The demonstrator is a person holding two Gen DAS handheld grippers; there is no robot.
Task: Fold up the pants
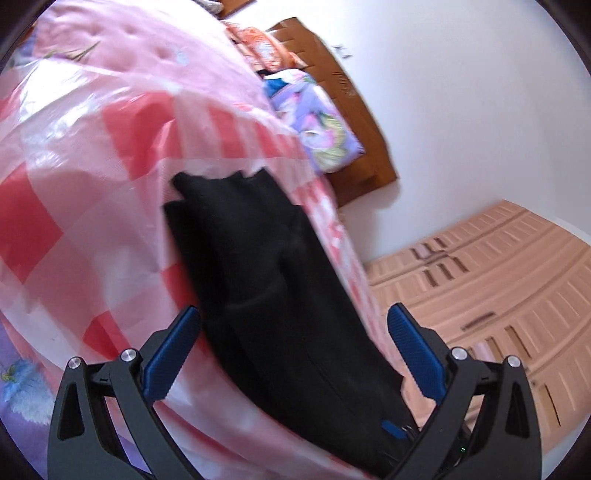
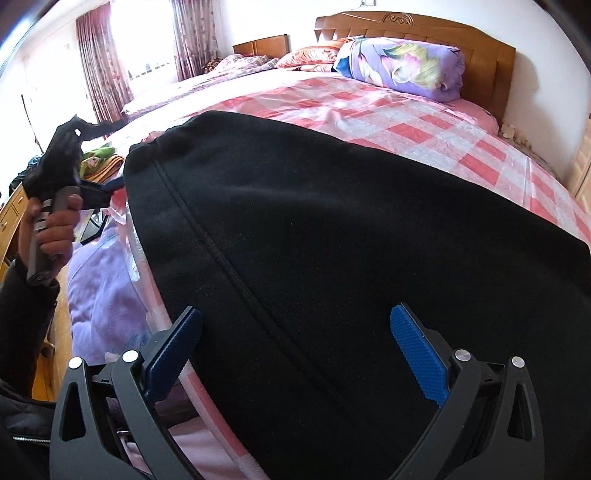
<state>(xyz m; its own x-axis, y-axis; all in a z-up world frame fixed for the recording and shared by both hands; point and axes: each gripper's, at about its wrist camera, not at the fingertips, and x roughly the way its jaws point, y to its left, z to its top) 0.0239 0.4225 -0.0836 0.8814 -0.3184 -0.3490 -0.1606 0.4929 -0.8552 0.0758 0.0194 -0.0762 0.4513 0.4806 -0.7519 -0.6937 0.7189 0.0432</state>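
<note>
Black pants (image 1: 266, 280) lie flat on a pink and red checked bedspread (image 1: 85, 206), folded lengthwise. My left gripper (image 1: 293, 354) is open, its blue pads (image 1: 171, 354) on either side of the near end of the pants, just above them. In the right wrist view the pants (image 2: 351, 240) fill the middle. My right gripper (image 2: 295, 354) is open and hovers over the cloth, holding nothing. The left gripper (image 2: 99, 192) shows at the pants' far left end, held by a hand; a blue pad of the right gripper shows low in the left wrist view (image 1: 393, 430).
A purple floral pillow (image 2: 402, 66) lies by the wooden headboard (image 2: 413, 29). A purple blanket (image 2: 99, 280) hangs at the bed's left edge. Curtains (image 2: 99, 62) and a window stand at the far left. A peach wardrobe (image 1: 498, 288) is beside the bed.
</note>
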